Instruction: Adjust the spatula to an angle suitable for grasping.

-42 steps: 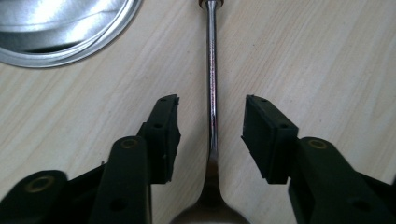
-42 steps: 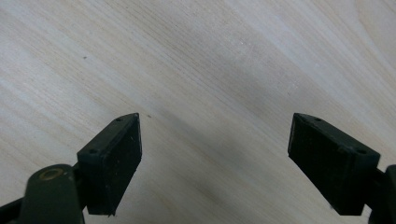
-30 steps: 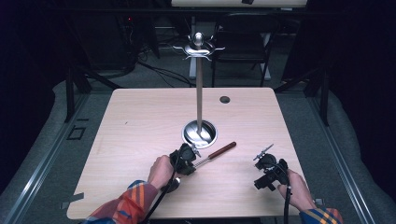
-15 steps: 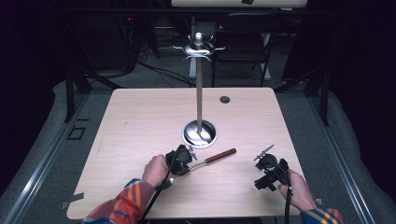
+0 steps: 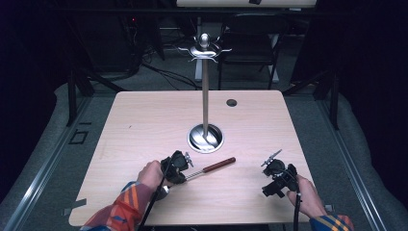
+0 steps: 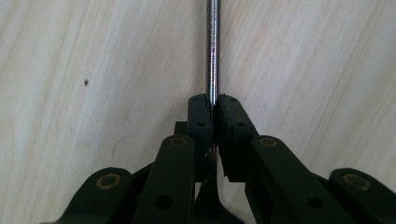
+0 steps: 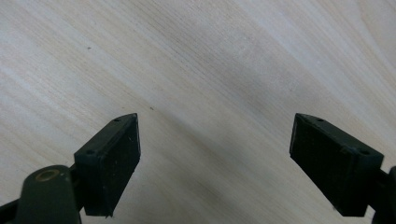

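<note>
A: Item one?
B: Utensil (image 5: 211,168) with a reddish-brown handle and a thin chrome shaft (image 6: 213,51), lying aslant on the wooden table (image 5: 144,125), near the front edge, just in front of the stand's base (image 5: 206,138).

A: Held by?
B: Left gripper (image 5: 179,166). Its jaws are pressed together on the chrome shaft; the left gripper view has the shaft running straight up from between the pads (image 6: 198,122). The left hand (image 5: 150,173) is behind it, in a plaid sleeve (image 5: 126,207).

A: Right gripper (image 5: 275,172)?
B: Low over the table's front right, well apart from the utensil, jaws spread wide, bare wood between them in its own view.

A: Other entries?
B: Tall metal stand (image 5: 205,91) at table centre, round shiny base, hooked crown on top. Small dark round hole (image 5: 232,102) near the far edge. Dark chair (image 5: 250,45) beyond the table.
</note>
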The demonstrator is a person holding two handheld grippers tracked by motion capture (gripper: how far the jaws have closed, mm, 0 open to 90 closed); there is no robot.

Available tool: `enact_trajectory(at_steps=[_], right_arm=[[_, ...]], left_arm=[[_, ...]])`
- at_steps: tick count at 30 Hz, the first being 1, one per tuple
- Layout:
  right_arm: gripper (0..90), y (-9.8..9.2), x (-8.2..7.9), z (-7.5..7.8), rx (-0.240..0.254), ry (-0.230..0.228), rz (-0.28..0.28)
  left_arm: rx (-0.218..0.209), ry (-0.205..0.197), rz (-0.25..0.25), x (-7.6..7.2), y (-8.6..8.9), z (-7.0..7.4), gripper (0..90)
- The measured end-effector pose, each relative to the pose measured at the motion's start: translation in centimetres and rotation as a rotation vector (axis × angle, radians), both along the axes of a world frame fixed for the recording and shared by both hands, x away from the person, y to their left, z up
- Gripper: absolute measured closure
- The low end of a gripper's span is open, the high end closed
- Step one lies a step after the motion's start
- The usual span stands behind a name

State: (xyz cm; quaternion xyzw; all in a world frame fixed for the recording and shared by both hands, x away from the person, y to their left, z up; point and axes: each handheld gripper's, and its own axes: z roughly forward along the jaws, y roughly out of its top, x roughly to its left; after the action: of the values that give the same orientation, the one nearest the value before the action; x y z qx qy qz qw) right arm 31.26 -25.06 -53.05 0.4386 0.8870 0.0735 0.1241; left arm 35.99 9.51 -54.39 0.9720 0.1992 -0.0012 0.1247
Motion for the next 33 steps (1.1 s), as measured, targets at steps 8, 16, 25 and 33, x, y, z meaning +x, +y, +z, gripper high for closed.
enact_trajectory(at_steps=[8, 16, 25, 33], right_arm=[[15.9, 0.0, 0.0, 0.1, -0.014, 0.009, 0.008], [16.5, 0.0, 0.0, 0.1, -0.017, 0.012, 0.008], [16.4, 0.0, 0.0, 0.1, -0.022, 0.015, 0.014], [16.3, -0.2, 0.0, -0.1, 0.005, 0.003, -0.001]], left_arm=[[0.025, 0.002, 0.008, -0.4, 1.9, 0.1, 83.9], [0.013, 0.032, 0.026, -1.0, 3.3, 0.0, 83.7], [-0.035, 0.059, 0.076, -1.1, 3.7, 0.6, 61.7], [-0.124, -0.011, 0.156, -0.5, 3.1, 1.7, 41.3]])
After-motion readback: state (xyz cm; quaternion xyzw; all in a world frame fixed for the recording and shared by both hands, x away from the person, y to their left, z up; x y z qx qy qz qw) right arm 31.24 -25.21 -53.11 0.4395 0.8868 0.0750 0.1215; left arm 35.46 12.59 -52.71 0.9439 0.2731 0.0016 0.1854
